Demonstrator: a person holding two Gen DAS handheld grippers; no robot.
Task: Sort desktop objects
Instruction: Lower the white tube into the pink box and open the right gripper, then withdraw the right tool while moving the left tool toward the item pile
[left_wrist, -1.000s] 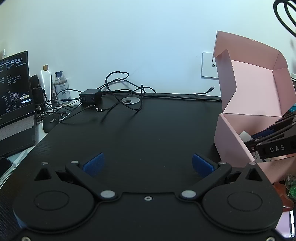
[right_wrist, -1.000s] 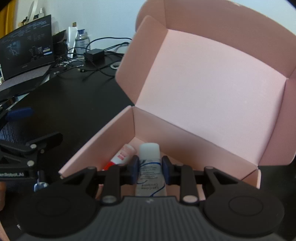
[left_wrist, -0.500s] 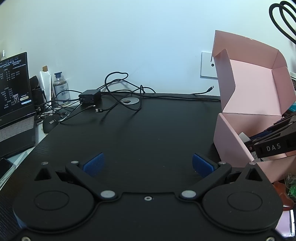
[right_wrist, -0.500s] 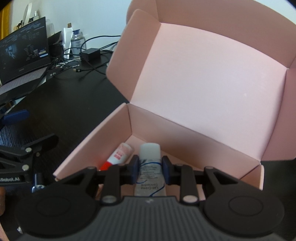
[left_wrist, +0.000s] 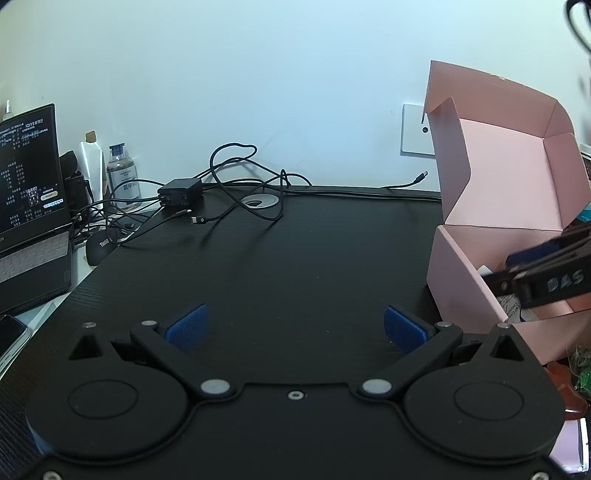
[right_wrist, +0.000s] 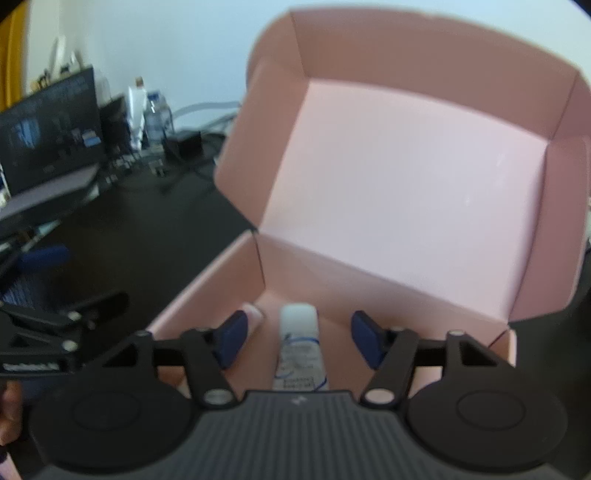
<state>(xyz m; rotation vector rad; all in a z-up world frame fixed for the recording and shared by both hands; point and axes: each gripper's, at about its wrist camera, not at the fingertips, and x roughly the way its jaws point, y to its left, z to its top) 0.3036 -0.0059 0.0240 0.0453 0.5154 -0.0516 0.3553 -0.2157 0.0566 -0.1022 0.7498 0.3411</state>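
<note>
Step in hand: releasing the white tube (right_wrist: 301, 347) into the pink box (right_wrist: 388, 192), judged from the tube lying between parting pads.
Right gripper (right_wrist: 300, 338): its jaws are opening over the box's near edge; the blue pads (right_wrist: 232, 336) are standing clear of the tube on both sides, with a visible gap each way.
White tube: lying inside the box near its front wall, cap pointing toward the back wall and the raised lid.
Second tube (right_wrist: 253, 312): lying just beside the white tube, toward the box's left wall, mostly hidden behind the left pad.
Left gripper (left_wrist: 295, 326): hovering over the black desk (left_wrist: 295, 258) near its front edge, jaws spread wide, nothing between them.
Pink box position: sitting at the desk's right edge, lid standing open toward the wall.
Technique: keep spreading the jaws until both pads are well clear before lifting, so the tube is not dragged along.
Withdrawal: lift straight up and back, avoiding the front wall and the second tube.
Caution: the right wrist view is blurred, so whether the tube is lying flat on the box floor cannot be told.
Cables (left_wrist: 236, 192): lying at the desk's far edge, well apart from the work.
</note>
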